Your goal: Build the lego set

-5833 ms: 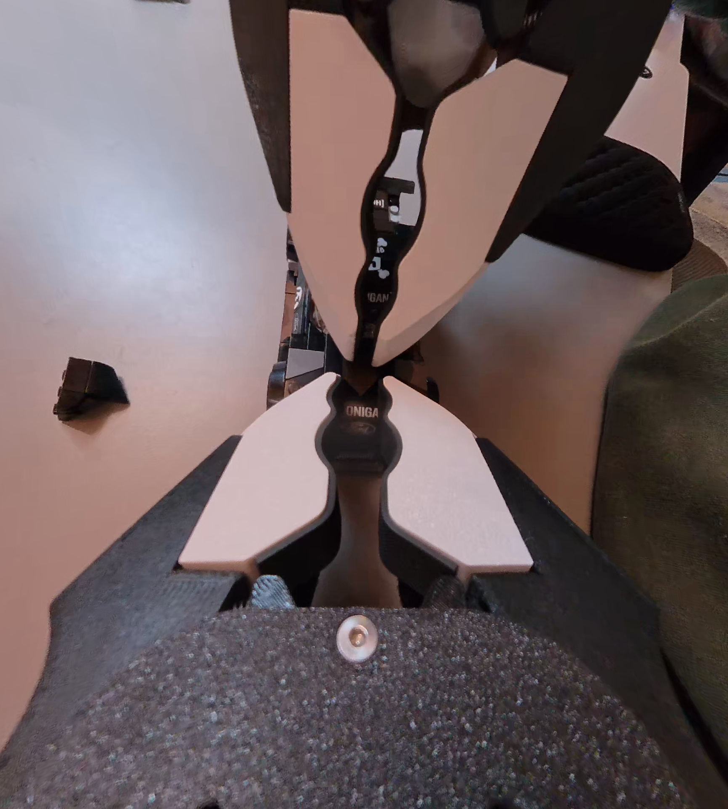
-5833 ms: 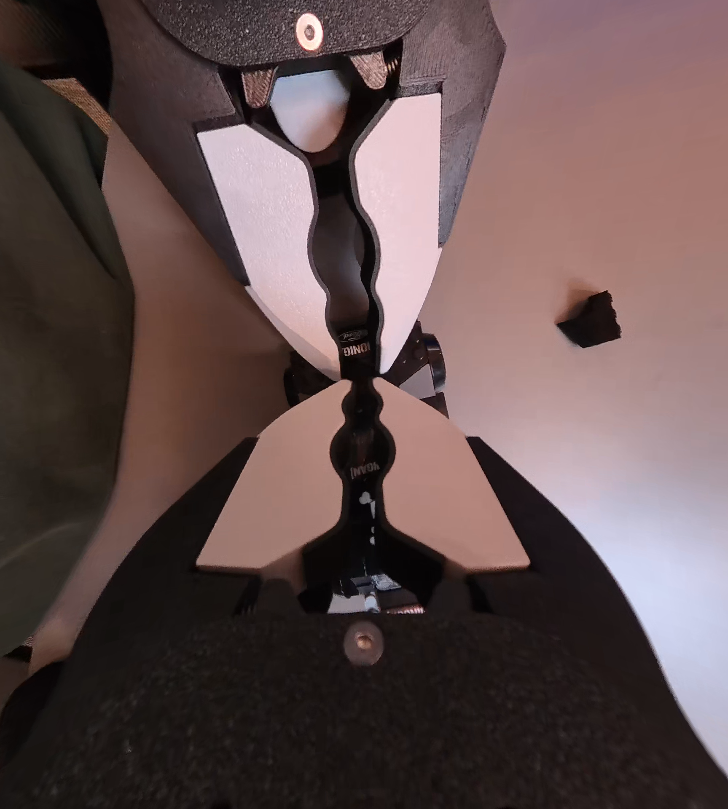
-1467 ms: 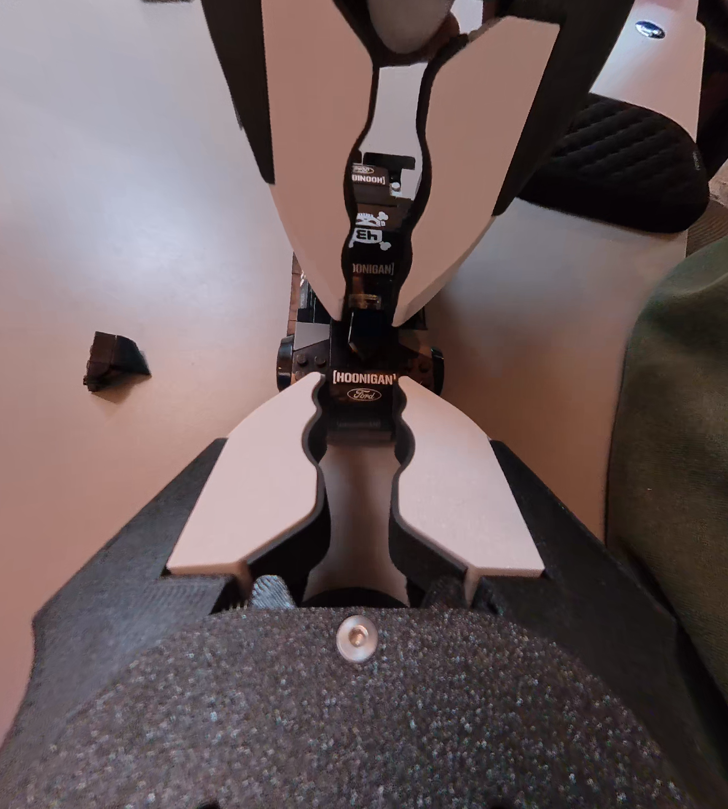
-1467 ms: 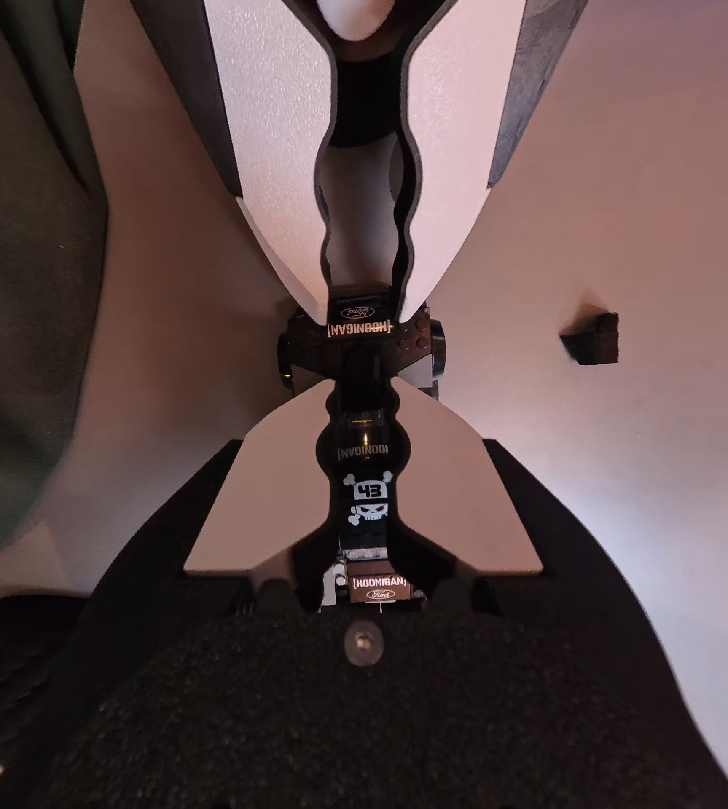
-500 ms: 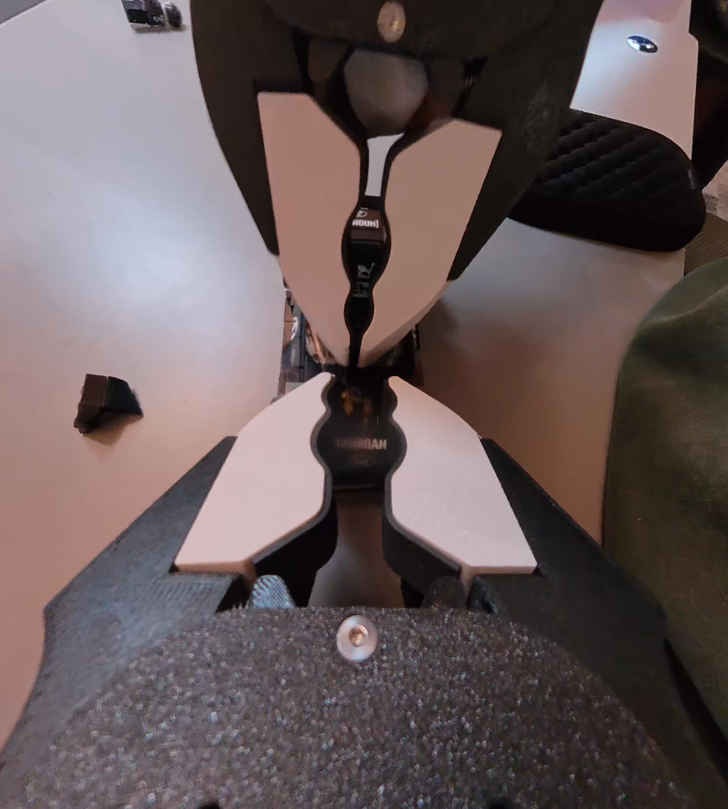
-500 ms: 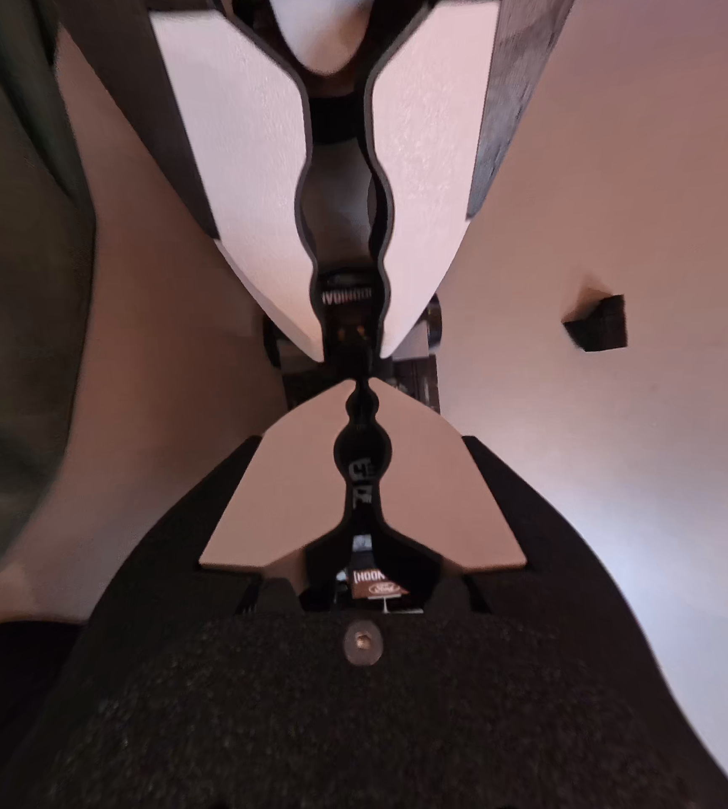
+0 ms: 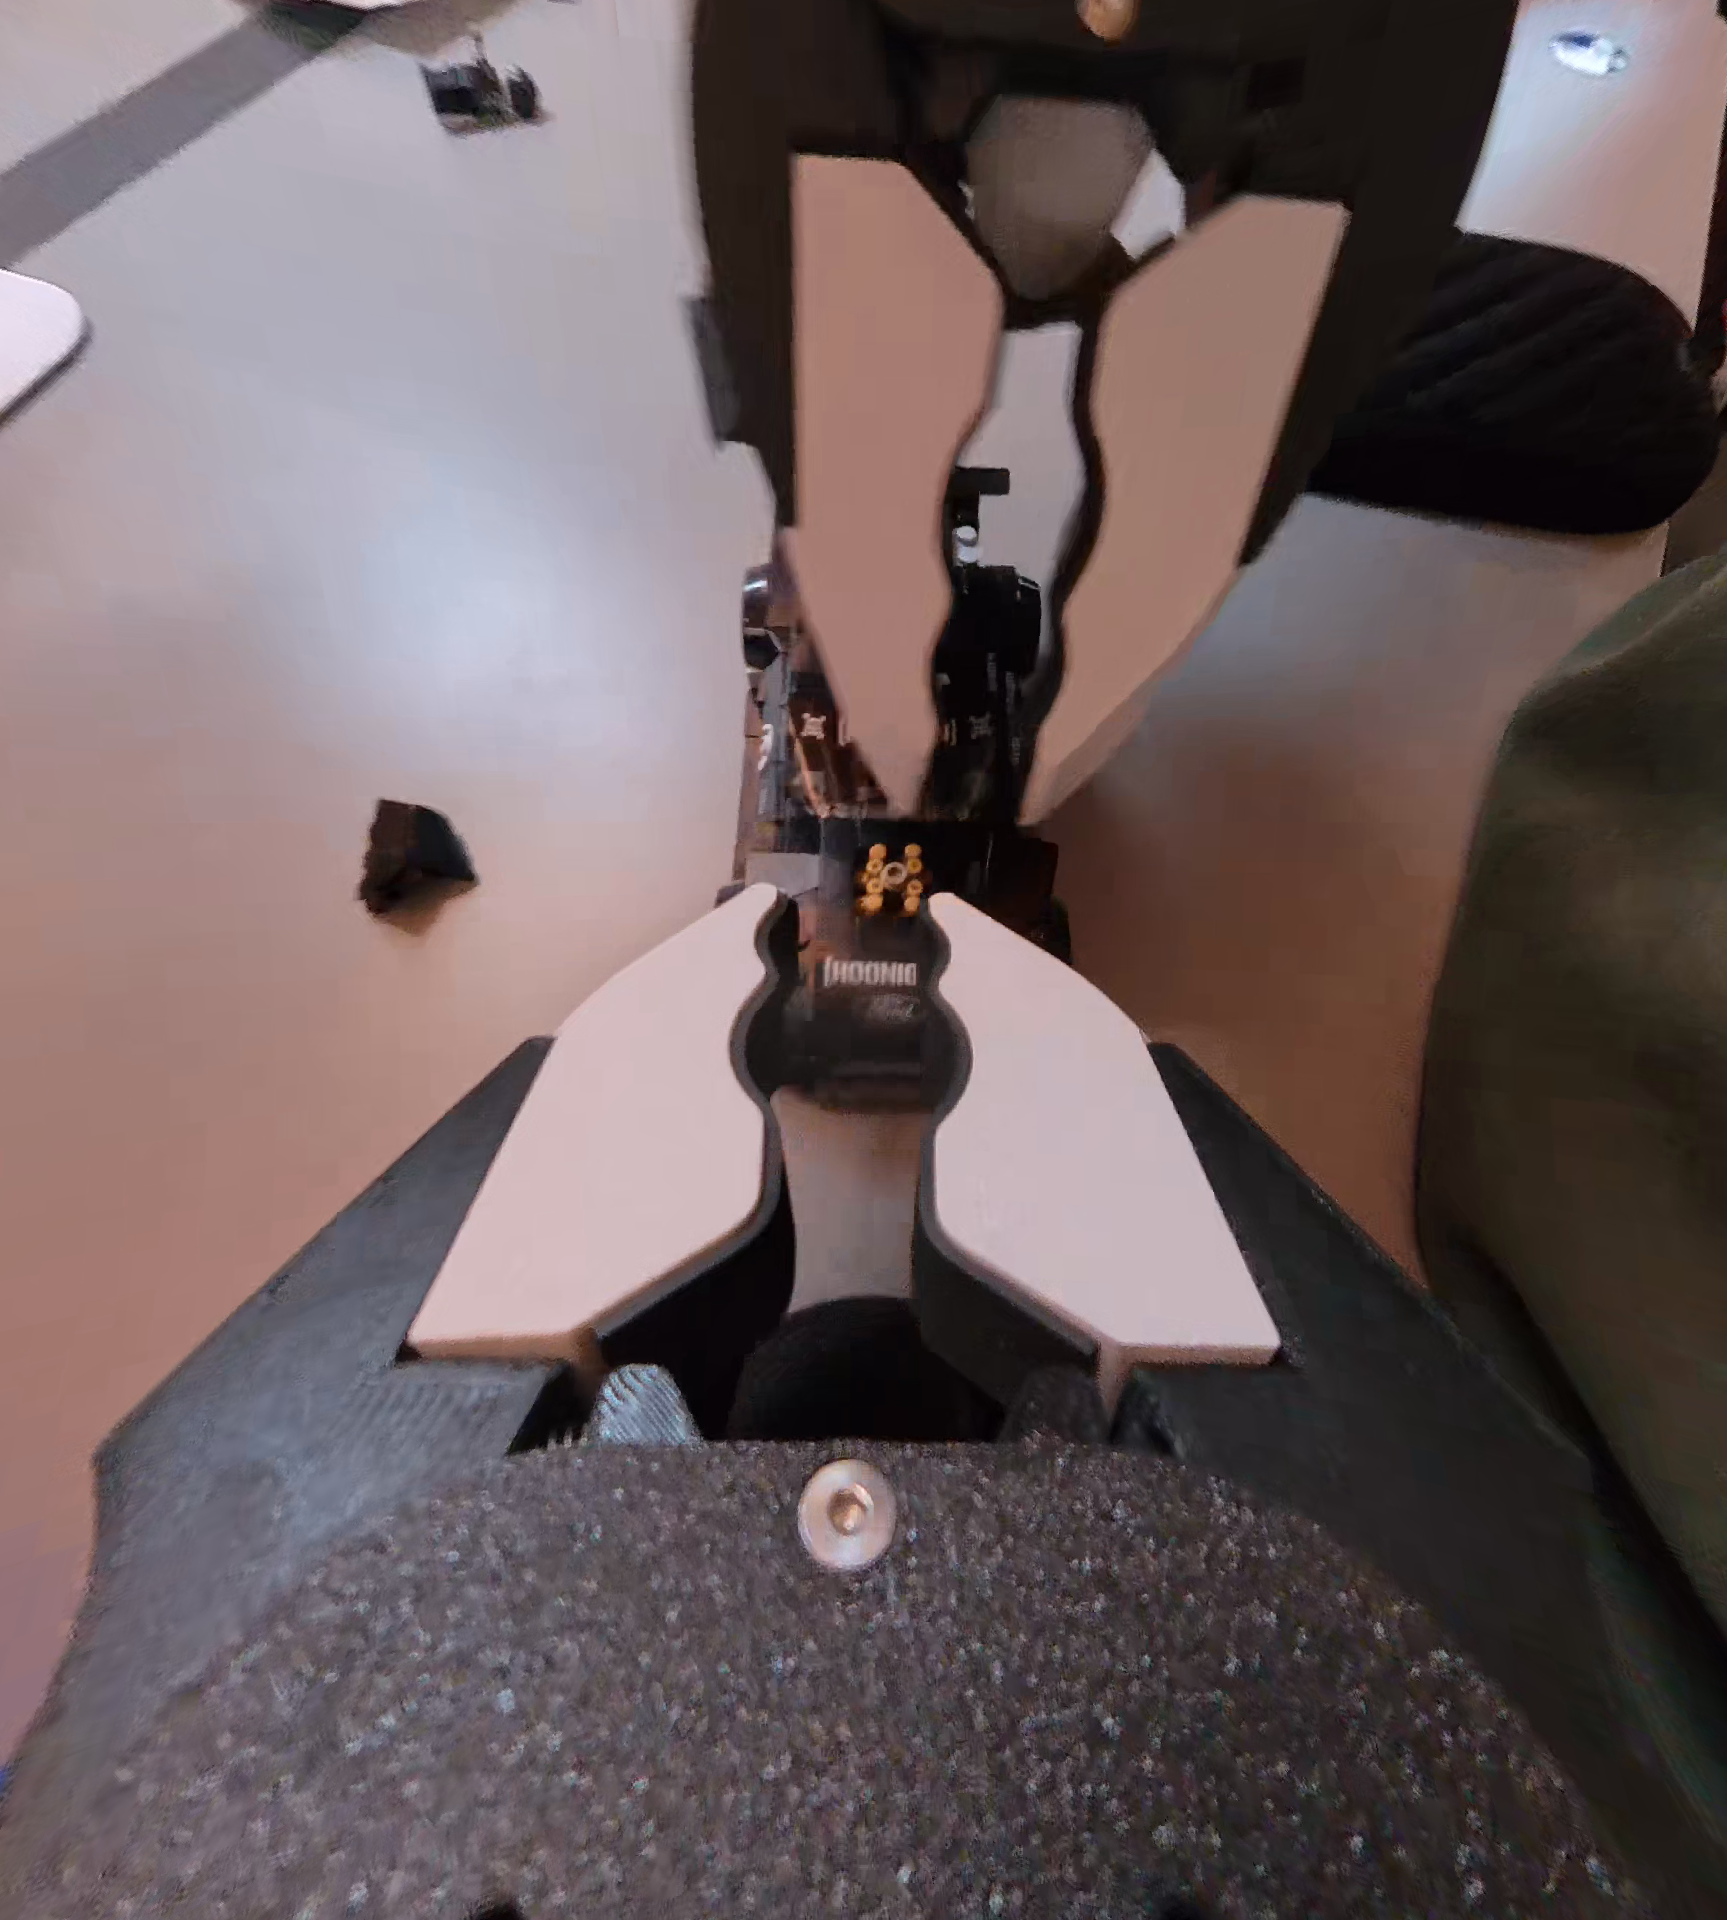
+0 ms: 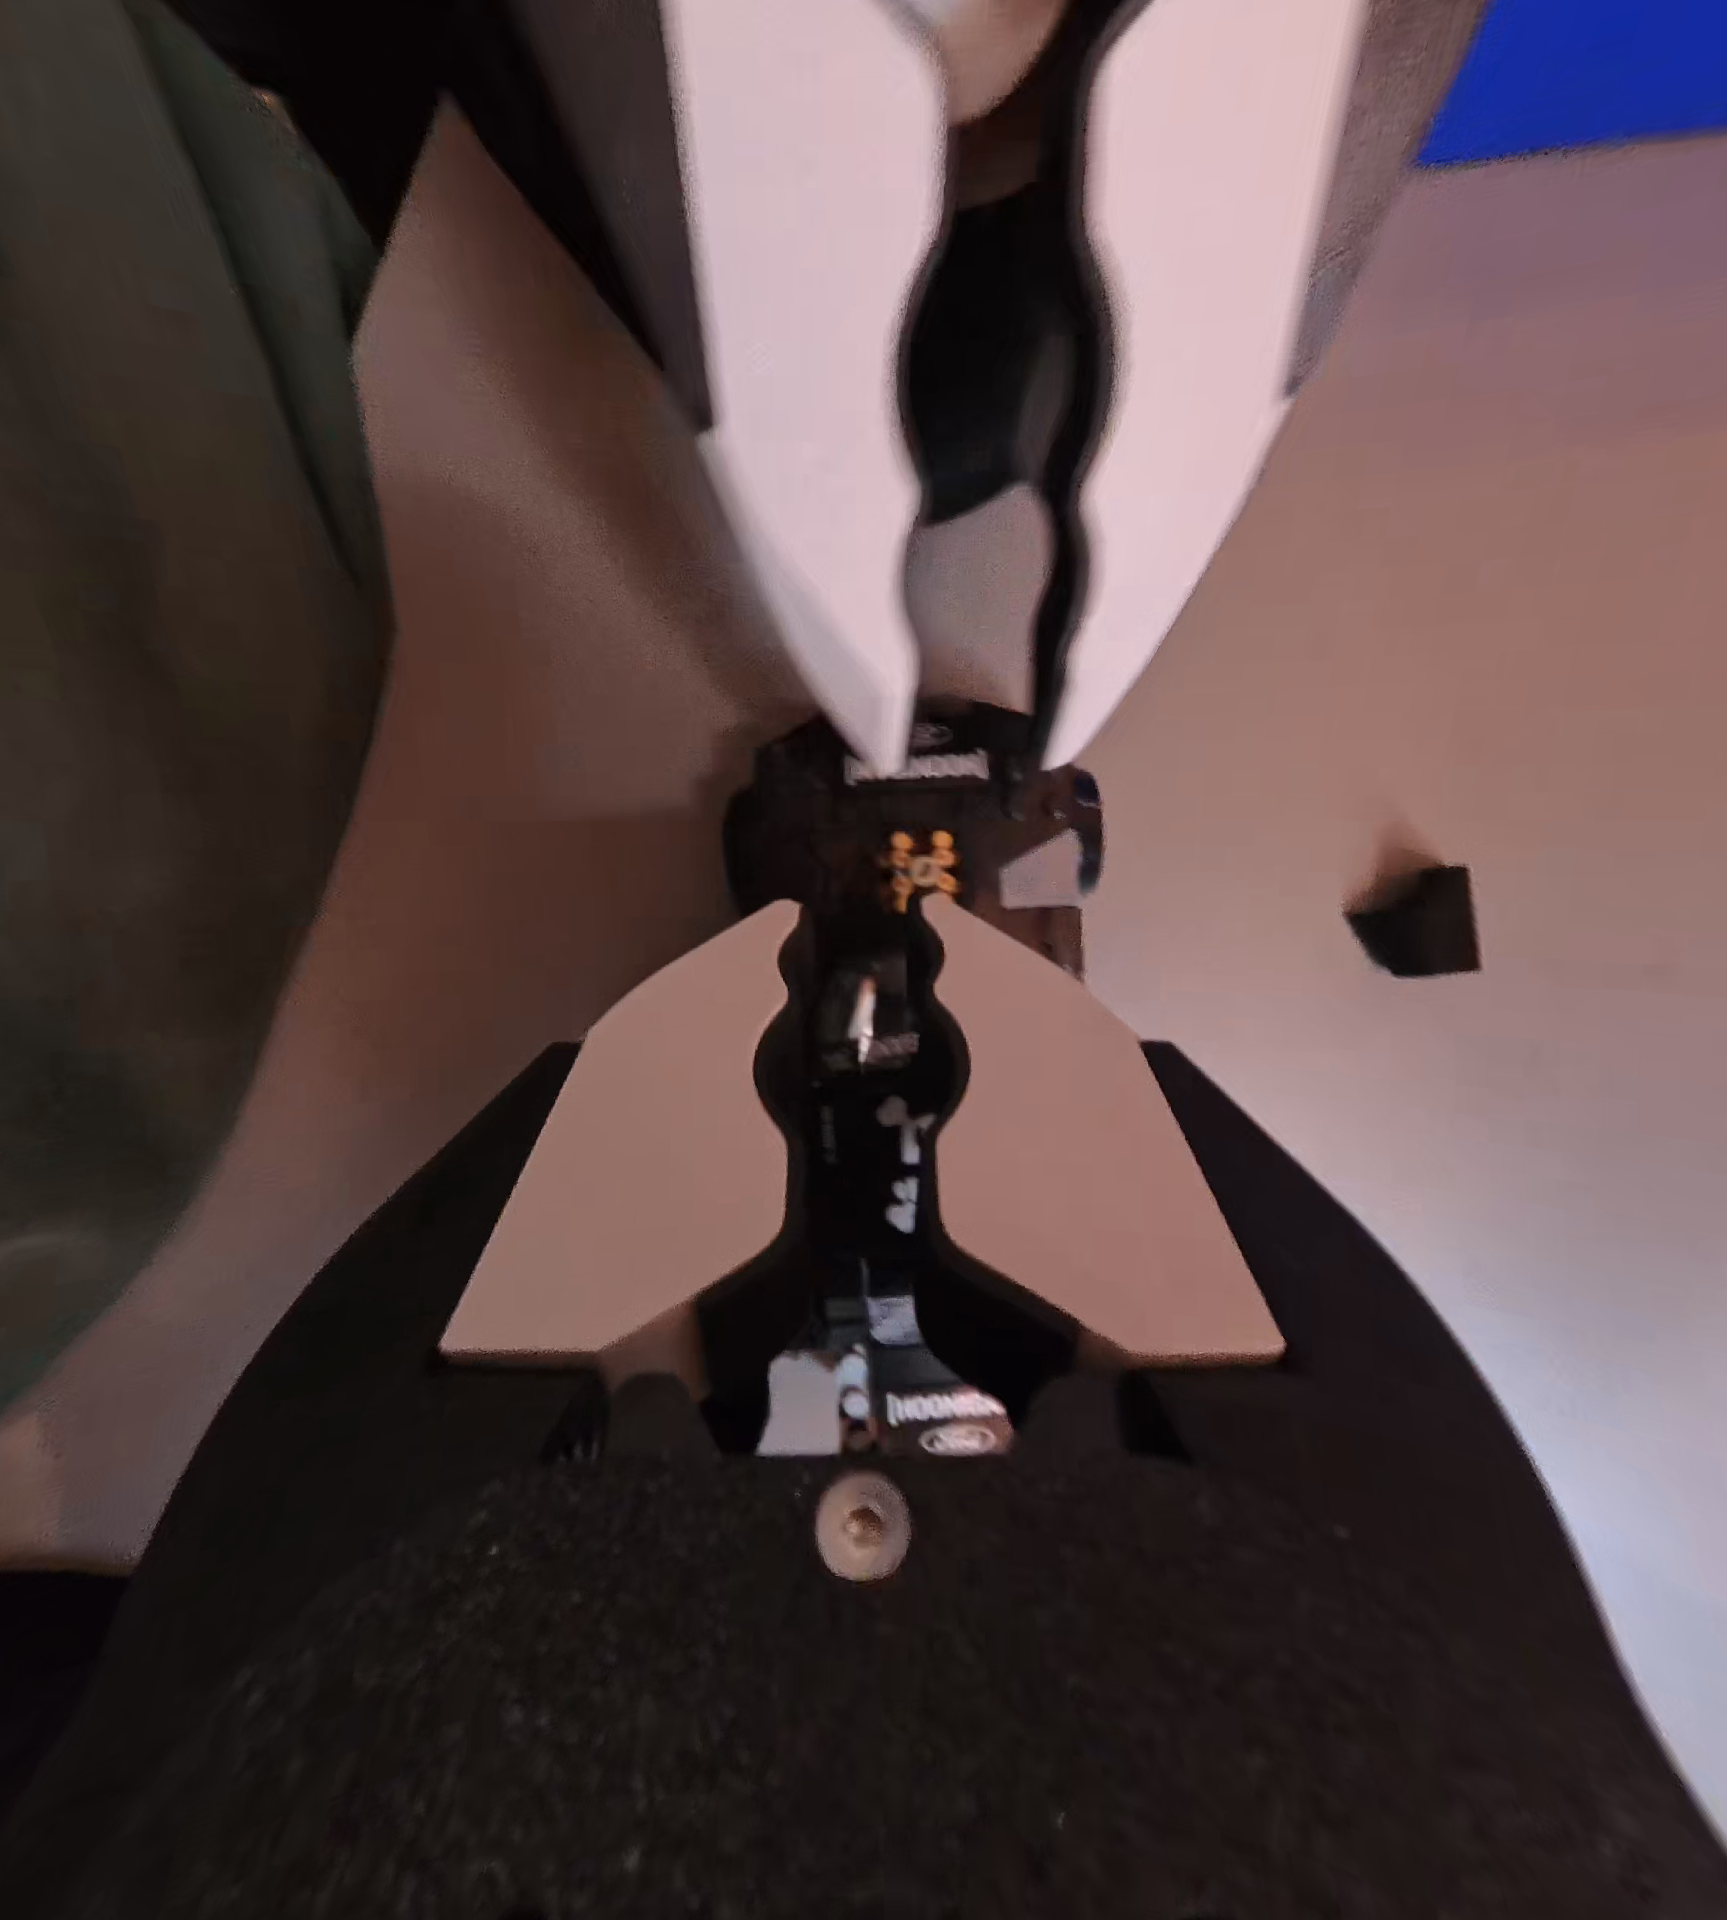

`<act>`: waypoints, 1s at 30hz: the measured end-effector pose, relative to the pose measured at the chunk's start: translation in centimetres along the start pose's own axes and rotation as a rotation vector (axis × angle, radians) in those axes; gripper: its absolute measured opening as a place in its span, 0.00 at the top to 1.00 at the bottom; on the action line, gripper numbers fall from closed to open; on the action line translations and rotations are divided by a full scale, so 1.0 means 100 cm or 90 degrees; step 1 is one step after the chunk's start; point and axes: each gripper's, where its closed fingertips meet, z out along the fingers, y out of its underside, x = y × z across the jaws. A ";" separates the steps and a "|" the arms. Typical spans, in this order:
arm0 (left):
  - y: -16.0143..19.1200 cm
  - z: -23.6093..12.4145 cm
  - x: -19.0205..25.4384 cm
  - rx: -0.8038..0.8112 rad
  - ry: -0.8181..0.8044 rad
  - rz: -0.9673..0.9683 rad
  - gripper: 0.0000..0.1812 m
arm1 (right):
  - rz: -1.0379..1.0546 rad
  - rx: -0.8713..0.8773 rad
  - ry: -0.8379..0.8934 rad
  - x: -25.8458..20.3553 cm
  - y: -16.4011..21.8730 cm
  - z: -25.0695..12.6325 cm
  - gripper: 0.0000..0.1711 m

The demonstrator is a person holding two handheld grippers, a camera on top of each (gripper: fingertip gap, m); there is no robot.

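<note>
A black lego car [image 7: 900,831] lies on the pale worktop [image 7: 319,520] lengthwise between the two grippers, which face each other tip to tip. The left gripper [image 7: 854,909] straddles one end with parted jaws; whether they press its sides cannot be told. The right gripper [image 8: 864,914] straddles the car's other end, jaws likewise parted and blurred. A loose black piece [image 7: 412,852] sits apart at 9 o'clock of the car in the left wrist view. Bare worktop spreads beyond it toward 10 o'clock; a green sleeve [image 7: 1648,1039] crowds 3 o'clock.
</note>
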 end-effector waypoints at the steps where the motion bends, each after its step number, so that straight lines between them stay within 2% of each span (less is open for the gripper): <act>1: 0.000 -0.006 -0.003 0.007 -0.007 -0.008 0.89 | -0.007 0.008 0.002 -0.006 -0.001 0.002 0.89; 5: 0.010 -0.019 -0.010 0.016 -0.031 -0.027 0.89 | -0.013 -0.003 0.070 -0.010 0.006 0.010 0.86; 9: 0.015 -0.015 -0.007 0.015 -0.020 -0.040 0.89 | 0.001 -0.031 0.097 -0.006 0.011 0.010 0.87; 17: 0.016 -0.007 0.002 0.003 -0.013 -0.020 0.88 | -0.031 -0.108 0.078 -0.007 0.012 0.011 0.88; 22: 0.019 -0.003 0.006 0.002 0.000 -0.021 0.88 | -0.053 -0.112 0.080 -0.006 0.009 0.013 0.90; 26: 0.021 0.000 0.012 -0.011 0.012 0.000 0.88 | -0.049 -0.112 0.092 -0.002 0.010 0.012 0.96; 30: 0.024 0.002 0.013 -0.022 0.013 0.010 0.88 | -0.033 -0.091 0.083 -0.001 0.007 0.010 0.96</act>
